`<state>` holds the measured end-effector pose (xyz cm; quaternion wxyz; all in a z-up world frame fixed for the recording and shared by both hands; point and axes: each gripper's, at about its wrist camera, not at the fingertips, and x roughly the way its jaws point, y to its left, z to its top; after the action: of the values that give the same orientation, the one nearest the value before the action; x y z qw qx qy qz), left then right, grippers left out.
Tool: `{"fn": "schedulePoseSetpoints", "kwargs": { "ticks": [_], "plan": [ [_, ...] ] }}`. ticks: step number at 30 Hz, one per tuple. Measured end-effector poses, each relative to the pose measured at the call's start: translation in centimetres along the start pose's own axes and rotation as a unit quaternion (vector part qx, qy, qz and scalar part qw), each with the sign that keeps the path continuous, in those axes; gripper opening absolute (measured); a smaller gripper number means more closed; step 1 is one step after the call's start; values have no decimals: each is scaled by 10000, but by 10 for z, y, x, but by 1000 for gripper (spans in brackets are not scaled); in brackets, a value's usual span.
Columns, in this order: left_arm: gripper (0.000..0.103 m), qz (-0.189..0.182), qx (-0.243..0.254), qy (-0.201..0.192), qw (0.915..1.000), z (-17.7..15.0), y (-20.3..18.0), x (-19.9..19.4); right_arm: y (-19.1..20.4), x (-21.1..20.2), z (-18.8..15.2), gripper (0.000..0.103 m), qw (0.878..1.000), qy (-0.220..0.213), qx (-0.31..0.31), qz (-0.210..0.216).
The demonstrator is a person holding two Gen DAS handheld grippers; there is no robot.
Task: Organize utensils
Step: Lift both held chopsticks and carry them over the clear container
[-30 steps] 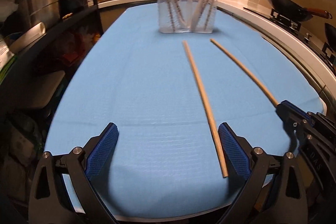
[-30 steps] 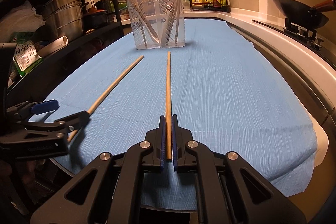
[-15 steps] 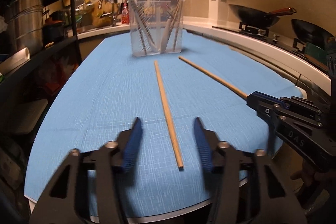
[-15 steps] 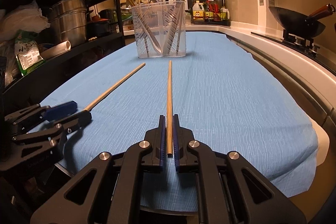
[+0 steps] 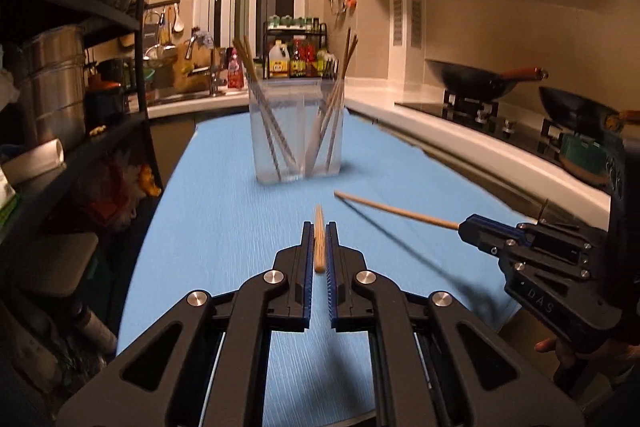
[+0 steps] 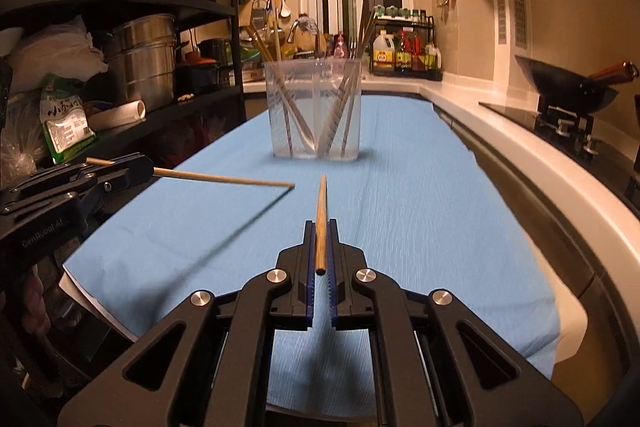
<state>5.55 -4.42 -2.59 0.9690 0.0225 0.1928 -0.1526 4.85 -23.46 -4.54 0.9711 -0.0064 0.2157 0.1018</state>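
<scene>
Two wooden chopsticks are off the blue cloth [image 5: 224, 227]. My left gripper [image 5: 319, 227] has one chopstick [image 5: 319, 251] between its blue pads, its jaws closing tight on it. From the right wrist view that gripper [image 6: 146, 169] sits at the left, its chopstick [image 6: 224, 180] pointing right. My right gripper [image 6: 321, 225] is shut on the other chopstick [image 6: 321, 203], whose tip aims at the clear utensil holder [image 6: 316, 115]. The holder [image 5: 296, 131] stands farther along the cloth with several chopsticks leaning inside. The right gripper [image 5: 466, 227] and its chopstick [image 5: 392, 211] show at the right of the left wrist view.
A black shelf rack [image 6: 120, 11] with steel pots [image 6: 144, 59], a microwave and bags lines the left. The white counter [image 6: 520, 163] with woks [image 6: 572, 83] on a stove runs along the right. Bottles [image 6: 404, 55] stand behind the holder. A hand [image 5: 560, 355] grips the right tool.
The left gripper went from wide open to shut on the chopstick lying between its fingers. Both grippers then rose, lifting their chopsticks off the cloth and tilting toward level.
</scene>
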Motion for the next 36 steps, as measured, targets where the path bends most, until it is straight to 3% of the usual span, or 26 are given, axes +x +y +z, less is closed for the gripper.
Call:
{"fn": "schedulePoseSetpoints", "kwargs": {
  "ticks": [13, 31, 36],
  "plan": [
    [6, -201, 25, -418, 9989, 62, 13, -8, -7, -3, 63, 5, 9995, -303, 38, -119],
    [6, -304, -46, -225, 9993, 114, 32, 7, -14, 14, 130, 5, 9989, -461, 106, -25],
    [6, -358, -22, -176, 9992, 145, 38, 13, -14, 10, 164, 5, 9983, -591, 10, 4]
  ]
}}
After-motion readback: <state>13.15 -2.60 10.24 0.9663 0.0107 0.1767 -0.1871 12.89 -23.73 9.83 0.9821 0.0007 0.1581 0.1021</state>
